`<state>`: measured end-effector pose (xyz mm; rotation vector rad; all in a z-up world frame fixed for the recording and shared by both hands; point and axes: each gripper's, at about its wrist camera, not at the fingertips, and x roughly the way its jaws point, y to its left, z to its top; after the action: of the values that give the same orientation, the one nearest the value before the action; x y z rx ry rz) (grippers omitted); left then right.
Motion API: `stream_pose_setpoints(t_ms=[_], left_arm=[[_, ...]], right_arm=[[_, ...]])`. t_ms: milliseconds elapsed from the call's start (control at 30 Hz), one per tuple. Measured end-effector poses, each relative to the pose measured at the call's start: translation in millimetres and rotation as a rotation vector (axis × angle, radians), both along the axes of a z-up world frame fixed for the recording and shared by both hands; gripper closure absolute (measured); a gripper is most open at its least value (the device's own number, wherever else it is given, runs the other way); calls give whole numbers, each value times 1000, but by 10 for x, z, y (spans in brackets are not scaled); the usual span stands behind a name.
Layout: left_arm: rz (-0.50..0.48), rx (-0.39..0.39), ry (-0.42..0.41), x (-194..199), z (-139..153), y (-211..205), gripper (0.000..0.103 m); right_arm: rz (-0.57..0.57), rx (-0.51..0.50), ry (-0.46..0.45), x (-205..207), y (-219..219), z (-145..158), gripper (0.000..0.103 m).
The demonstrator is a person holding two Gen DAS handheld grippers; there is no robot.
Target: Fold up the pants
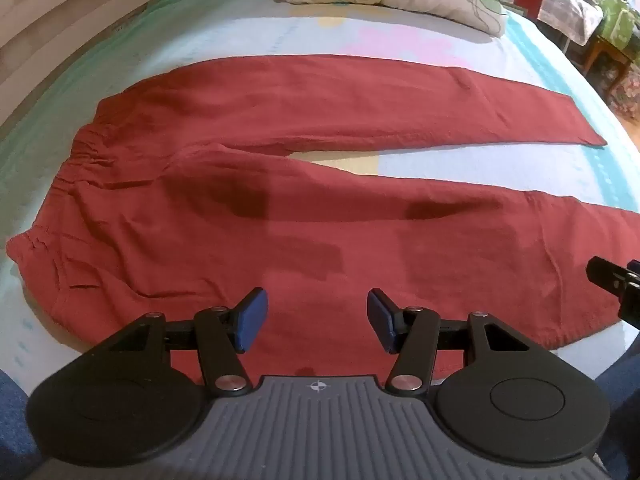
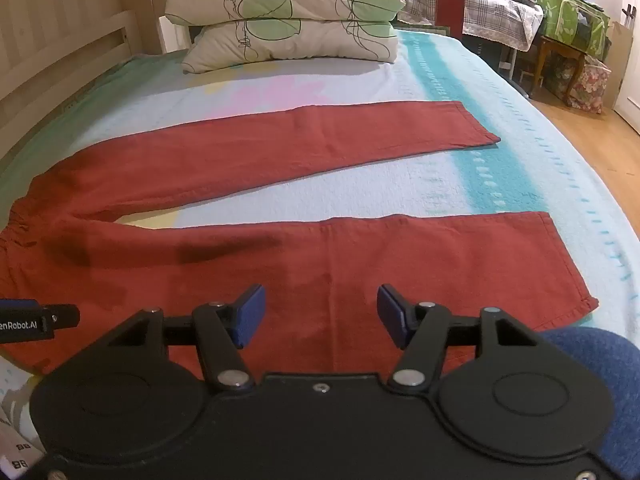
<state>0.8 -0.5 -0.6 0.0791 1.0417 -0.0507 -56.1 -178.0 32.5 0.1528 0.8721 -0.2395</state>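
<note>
Red pants lie flat across the bed, waistband at the left, both legs spread apart toward the right. My left gripper hovers above the near leg close to the hip, open, with only cloth showing below the blue pads. In the right wrist view the pants stretch out with both cuffs visible. My right gripper hangs over the near leg's lower half, open wide, nothing between its fingers. Each gripper shows at the edge of the other's view: the right gripper, the left gripper.
The bed has a pale blue and teal patterned sheet. Two pillows are stacked at the head end. A wooden headboard rail runs along the left. Furniture and bags stand on the wooden floor to the right.
</note>
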Motion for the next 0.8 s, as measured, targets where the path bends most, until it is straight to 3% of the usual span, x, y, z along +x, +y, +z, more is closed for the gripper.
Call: stream_pose_setpoints(t_ms=[100, 133, 267, 800], left_arm=[[-4, -7, 13, 11, -8, -29, 49], [7, -49, 15, 26, -24, 53, 49], [9, -16, -11, -16, -31, 22, 49], [22, -33, 7, 6, -25, 58, 49]], right_arm=[[0, -1, -1, 0, 1, -2, 37], [0, -1, -1, 0, 1, -2, 37], [0, -1, -2, 1, 3, -5, 37], [0, -5, -1, 6, 9, -19, 37]])
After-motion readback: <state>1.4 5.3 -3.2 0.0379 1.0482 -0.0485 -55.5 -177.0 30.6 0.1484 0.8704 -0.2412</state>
